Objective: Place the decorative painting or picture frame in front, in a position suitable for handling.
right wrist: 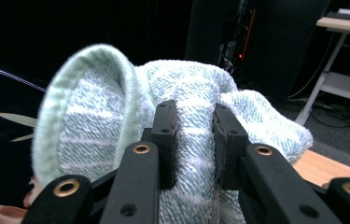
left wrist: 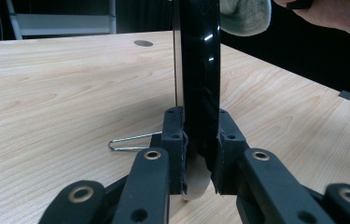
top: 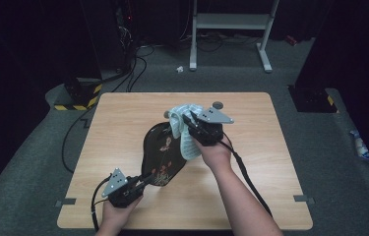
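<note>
A black oval tray (top: 158, 152) with a painted flower pattern stands tilted on edge on the wooden table (top: 123, 118). My left gripper (top: 141, 183) is shut on its near rim; in the left gripper view the pads (left wrist: 173, 135) clamp the glossy black tray edge (left wrist: 200, 70). My right gripper (top: 191, 124) is shut on a pale green towel (top: 182, 123) bunched against the tray's upper part. The right gripper view has the fingers (right wrist: 165, 130) pinching the towel (right wrist: 116, 107), with the dark tray (right wrist: 0, 135) at the left.
A bent wire clip (left wrist: 128, 142) lies on the table beside the tray. A round hole (left wrist: 143, 43) marks the tabletop farther off. Cables trail from both grippers. A metal stand (top: 231, 29) and black equipment (top: 81, 91) sit on the floor beyond the table.
</note>
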`<state>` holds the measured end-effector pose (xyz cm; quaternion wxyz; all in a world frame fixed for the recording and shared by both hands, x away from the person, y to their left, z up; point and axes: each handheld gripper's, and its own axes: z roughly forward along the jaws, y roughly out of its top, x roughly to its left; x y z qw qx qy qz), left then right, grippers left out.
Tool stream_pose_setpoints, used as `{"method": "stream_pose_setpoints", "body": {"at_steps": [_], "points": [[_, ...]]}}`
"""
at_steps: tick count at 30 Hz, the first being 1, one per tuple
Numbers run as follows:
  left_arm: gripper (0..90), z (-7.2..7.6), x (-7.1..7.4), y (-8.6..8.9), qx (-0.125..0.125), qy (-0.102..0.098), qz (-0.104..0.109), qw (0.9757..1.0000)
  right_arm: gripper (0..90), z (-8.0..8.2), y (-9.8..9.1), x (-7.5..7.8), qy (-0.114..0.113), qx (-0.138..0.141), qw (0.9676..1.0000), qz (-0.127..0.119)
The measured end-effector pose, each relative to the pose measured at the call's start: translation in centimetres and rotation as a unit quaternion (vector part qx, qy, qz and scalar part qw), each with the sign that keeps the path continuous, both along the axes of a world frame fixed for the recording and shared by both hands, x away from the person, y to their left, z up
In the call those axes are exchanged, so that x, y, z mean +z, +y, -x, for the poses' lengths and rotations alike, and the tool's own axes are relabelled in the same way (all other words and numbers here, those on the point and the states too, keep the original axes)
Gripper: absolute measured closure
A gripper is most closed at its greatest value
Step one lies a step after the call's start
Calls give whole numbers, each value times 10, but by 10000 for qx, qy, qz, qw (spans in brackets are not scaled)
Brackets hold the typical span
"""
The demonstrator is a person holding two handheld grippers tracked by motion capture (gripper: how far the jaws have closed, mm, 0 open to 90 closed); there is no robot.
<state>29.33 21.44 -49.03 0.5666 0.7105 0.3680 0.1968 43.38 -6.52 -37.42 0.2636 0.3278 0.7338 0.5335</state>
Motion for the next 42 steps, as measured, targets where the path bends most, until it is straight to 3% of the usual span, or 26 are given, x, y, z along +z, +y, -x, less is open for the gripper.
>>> {"method": "stream_pose_setpoints", "body": {"at_steps": [11,24,34,42], "points": [[779,0,0,0,3,-37,-11,10000,734,-13,-9,-21,417,-104,9990,106],[778,0,0,0,7,-43,-6,10000,734,-14,-6,-58,803,-70,9957,448],[779,1,-1,0,6,-44,32,10000,735,-8,-12,-97,1134,-151,9917,591],[779,1,-1,0,9,-47,30,10000,734,-1,-16,-128,1465,-170,9862,750]]}}
